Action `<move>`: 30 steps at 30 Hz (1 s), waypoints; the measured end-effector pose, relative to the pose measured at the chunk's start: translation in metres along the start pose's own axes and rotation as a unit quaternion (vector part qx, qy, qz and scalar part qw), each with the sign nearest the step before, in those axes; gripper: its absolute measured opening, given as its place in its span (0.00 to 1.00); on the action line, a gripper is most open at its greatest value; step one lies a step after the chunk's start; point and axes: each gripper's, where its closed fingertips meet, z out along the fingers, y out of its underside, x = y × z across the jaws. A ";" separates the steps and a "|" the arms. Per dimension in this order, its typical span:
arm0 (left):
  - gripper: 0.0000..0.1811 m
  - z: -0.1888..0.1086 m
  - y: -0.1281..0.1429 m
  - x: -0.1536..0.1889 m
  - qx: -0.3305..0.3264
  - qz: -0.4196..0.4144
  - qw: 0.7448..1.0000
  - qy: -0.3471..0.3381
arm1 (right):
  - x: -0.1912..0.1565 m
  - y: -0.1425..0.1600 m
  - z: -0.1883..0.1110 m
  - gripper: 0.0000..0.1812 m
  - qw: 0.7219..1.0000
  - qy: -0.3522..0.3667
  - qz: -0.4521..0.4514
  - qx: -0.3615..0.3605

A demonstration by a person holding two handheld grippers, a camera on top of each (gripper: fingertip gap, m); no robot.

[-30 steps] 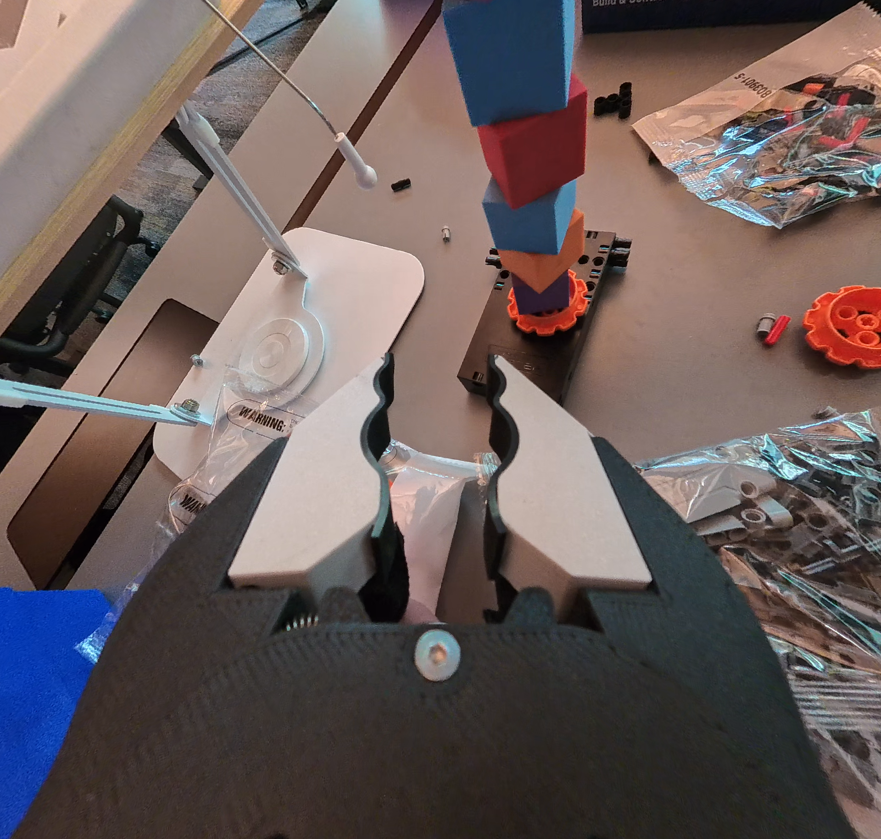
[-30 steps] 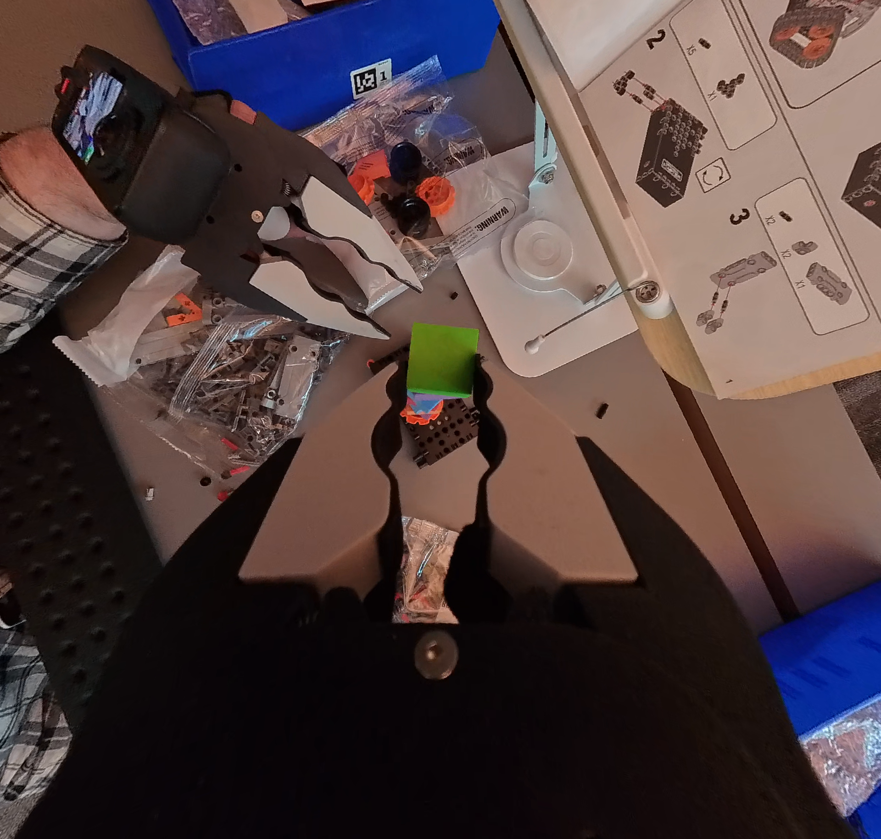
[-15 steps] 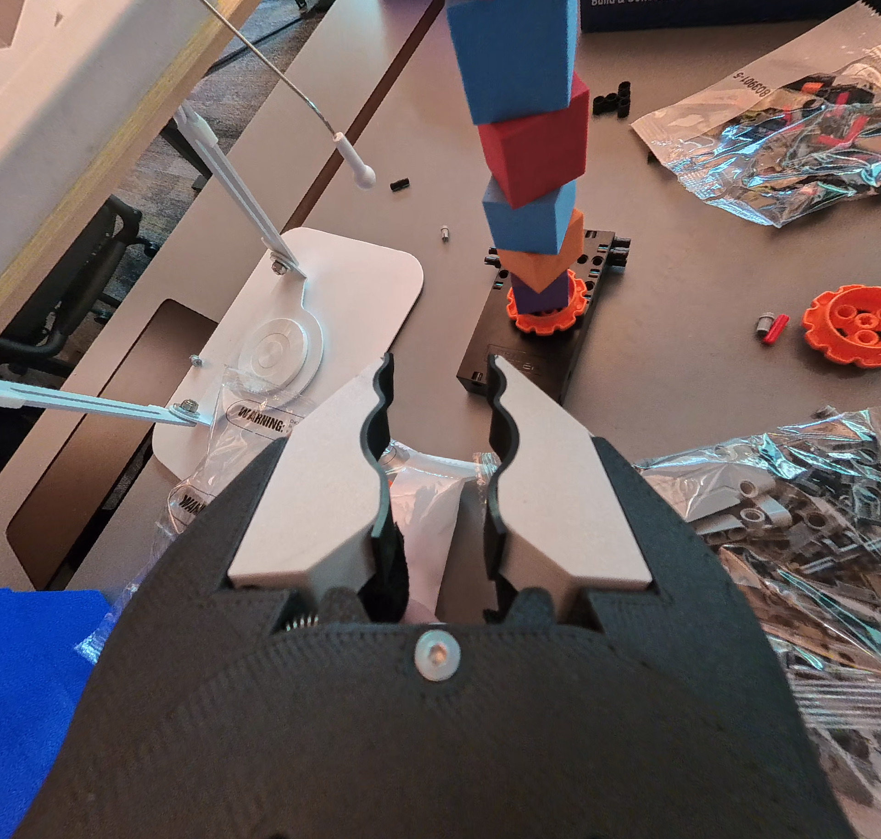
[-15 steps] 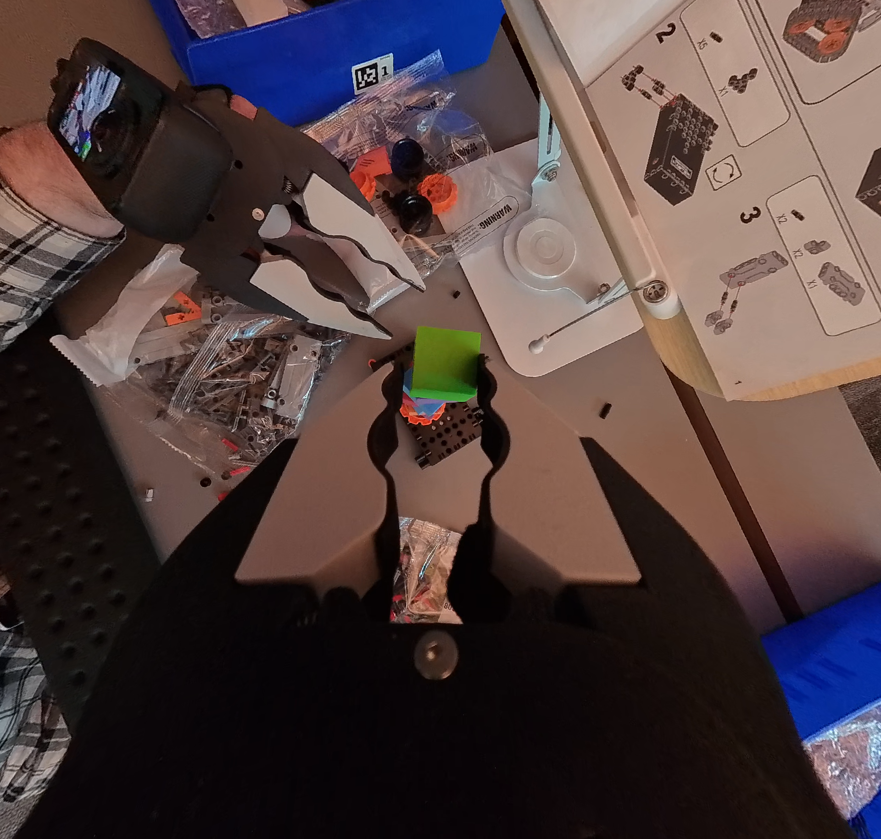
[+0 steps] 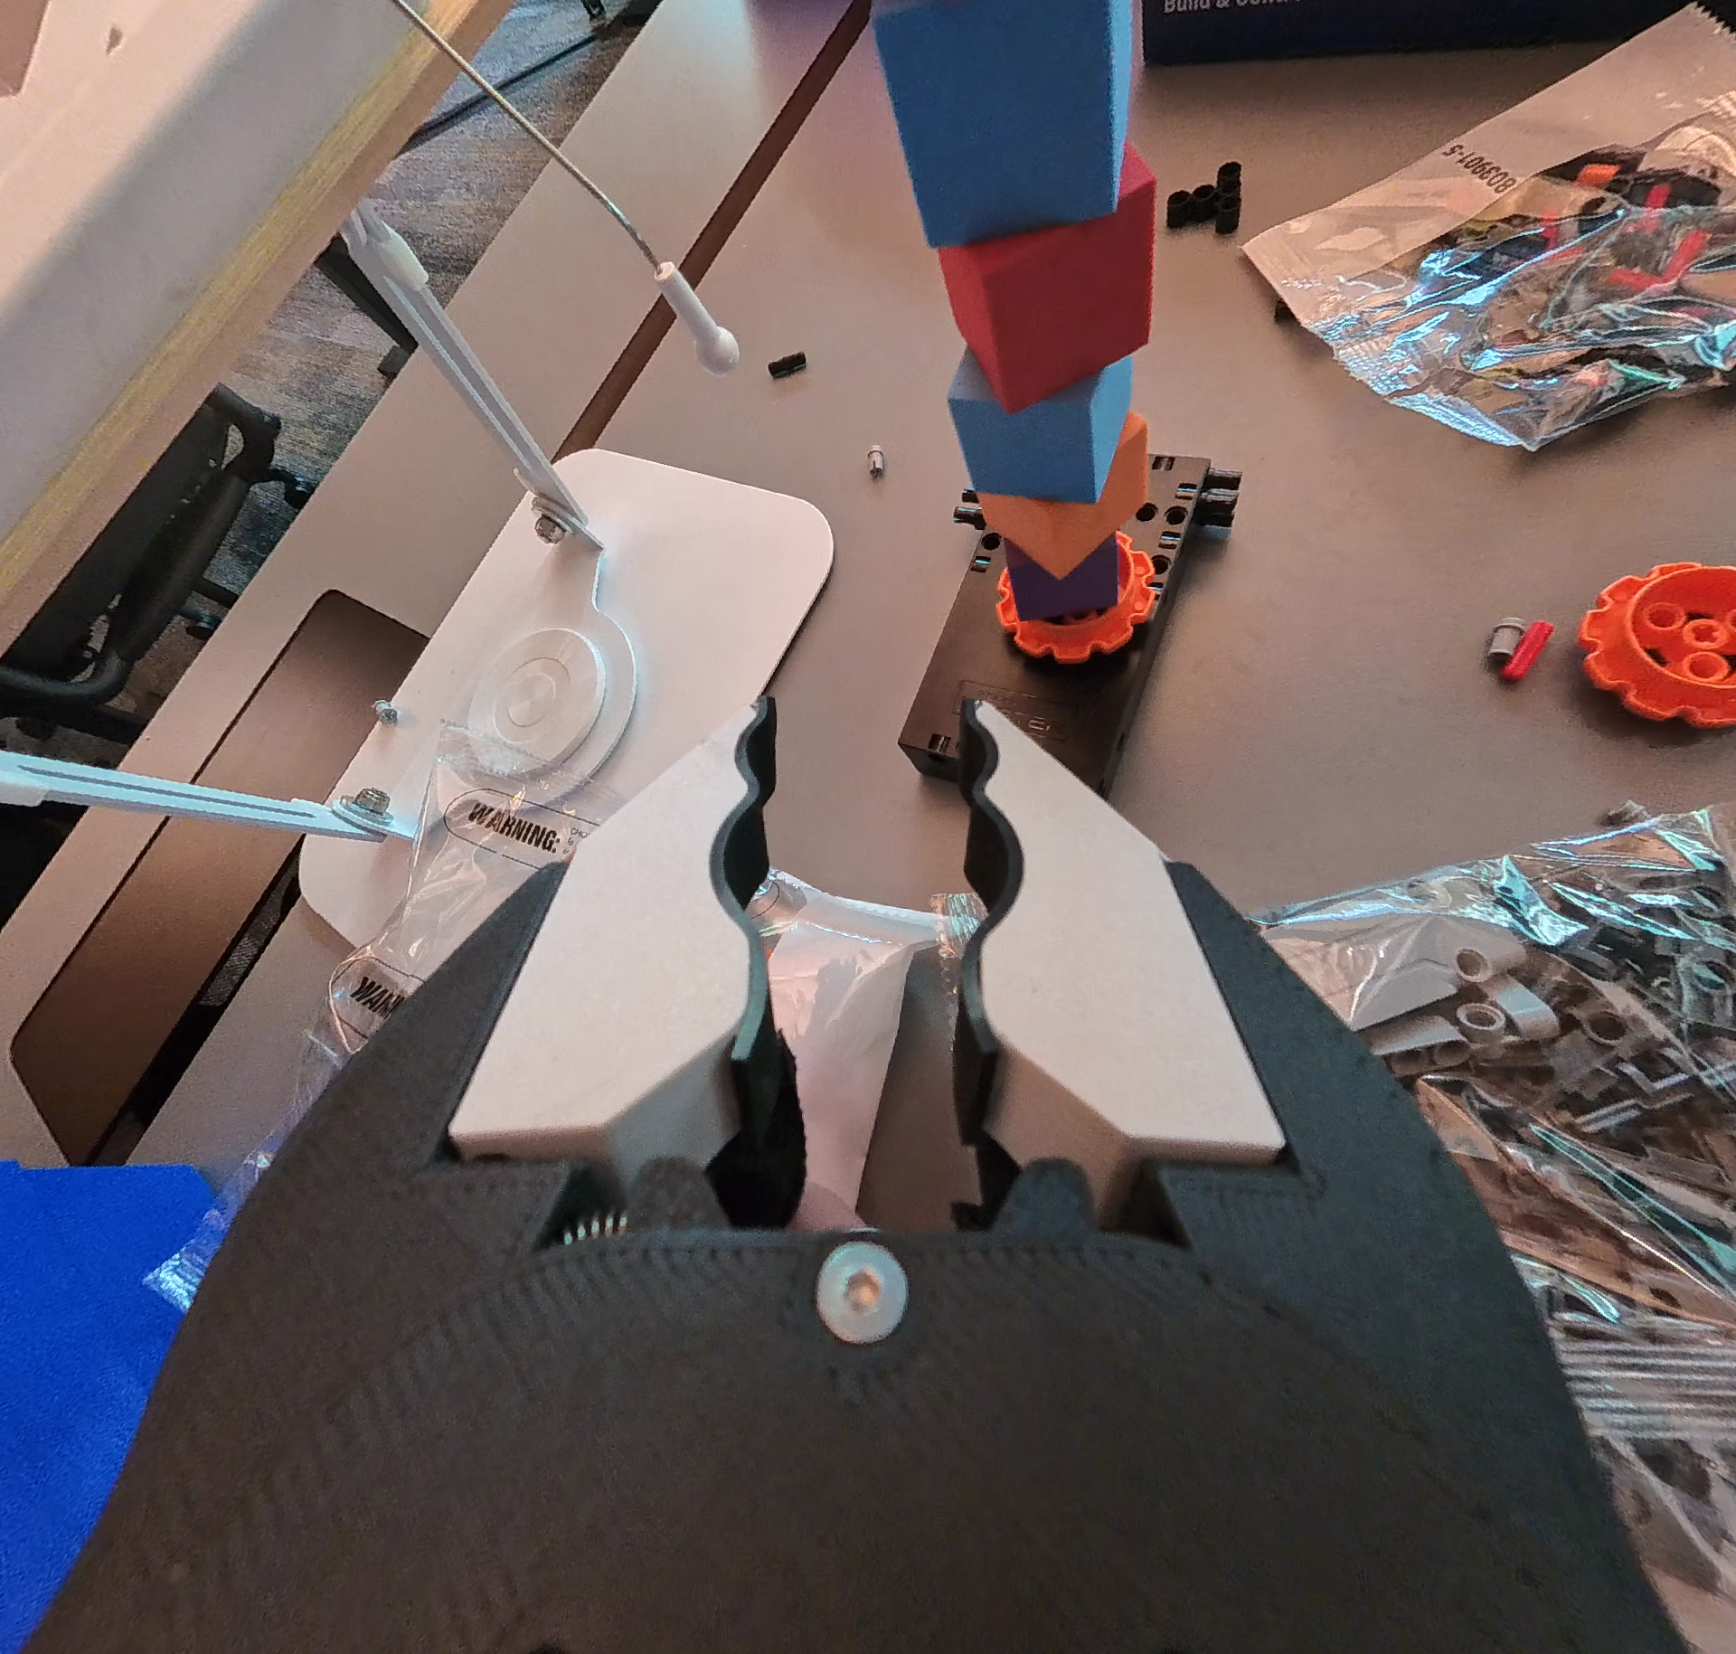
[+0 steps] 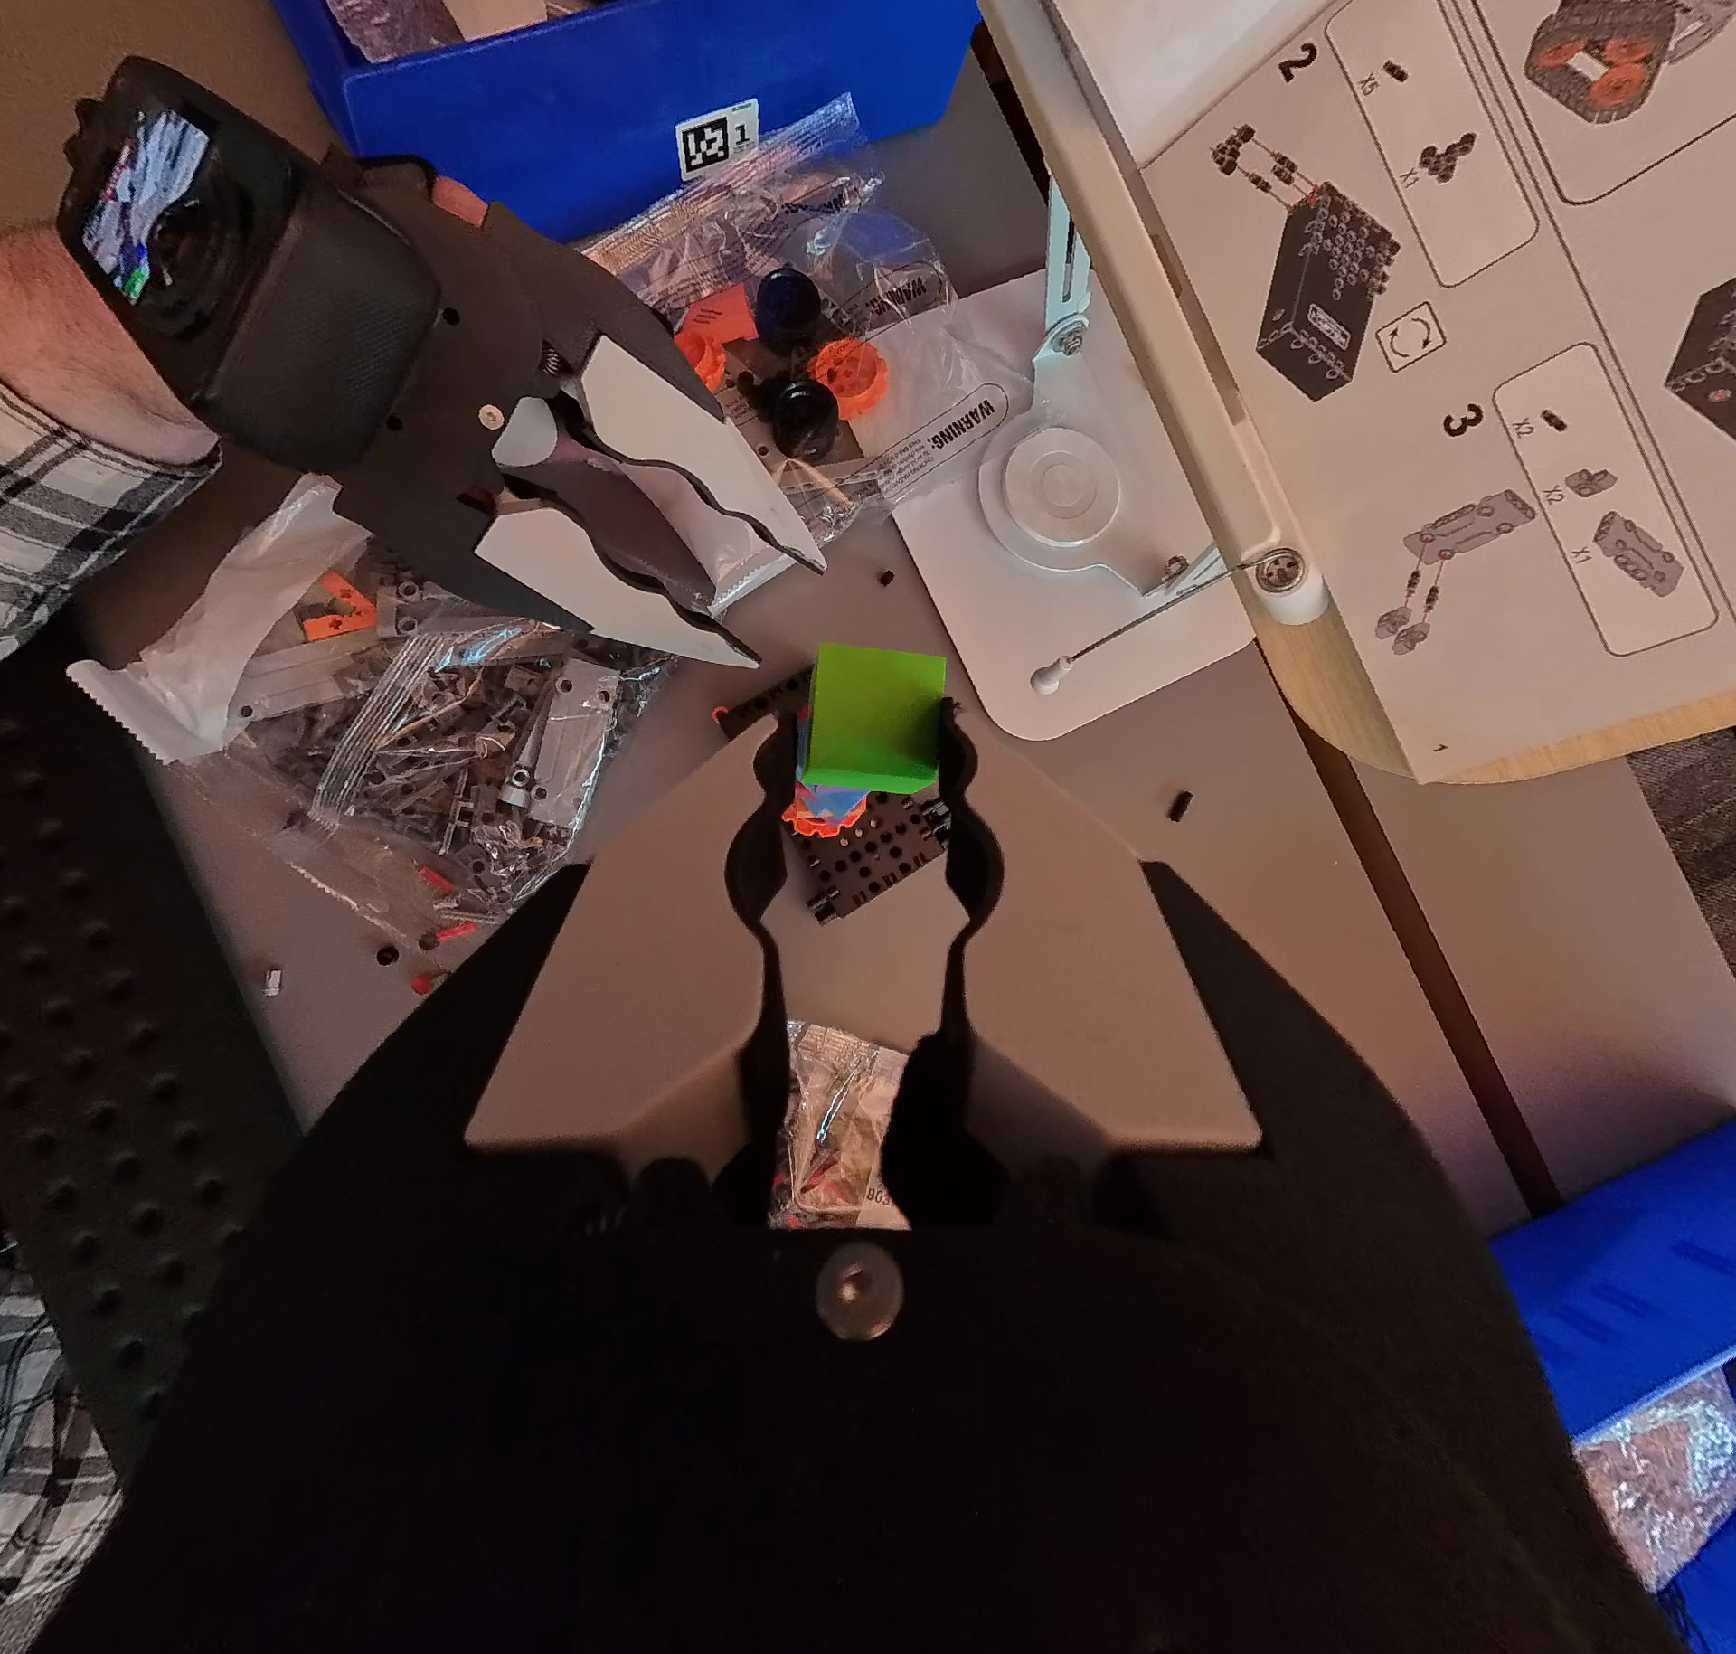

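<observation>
A leaning tower of foam cubes stands on an orange gear (image 5: 1076,622) set on a black holed block (image 5: 1043,688). From the bottom I see purple, orange, blue, red (image 5: 1052,284), blue (image 5: 1010,96) and purple cubes. My right gripper (image 6: 857,726) looks straight down on the tower. Its fingertips bracket the green cube (image 6: 874,716) at the top and close on its sides. My left gripper (image 5: 869,716) is open and empty. It is low over a clear plastic bag, just short of the black block. It also shows in the right wrist view (image 6: 751,604), beside the tower.
A white stand base (image 5: 658,622) with thin arms lies left of the block. Bags of grey parts (image 5: 1550,1045), a foil bag (image 5: 1550,312) and an orange wheel (image 5: 1672,651) lie to the right. A blue bin (image 6: 611,96) and an instruction booklet (image 6: 1456,340) are close by. One gripper's finger ends stand about 15 cm off the other's.
Almost nothing. The right wrist view has drifted slightly. The left gripper and the tower have stayed still.
</observation>
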 end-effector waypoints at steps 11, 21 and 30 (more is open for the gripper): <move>0.21 0.000 -0.001 0.001 0.002 0.000 1.000 0.001 | -0.001 -0.002 -0.006 0.18 1.000 0.009 -0.004 0.017; 0.21 0.002 0.001 0.001 -0.001 -0.003 1.000 0.003 | 0.011 0.011 -0.055 0.20 0.985 0.077 0.031 0.151; 0.21 0.013 0.006 0.008 -0.015 0.001 1.000 0.009 | 0.032 0.083 -0.051 0.15 0.951 0.124 0.125 0.253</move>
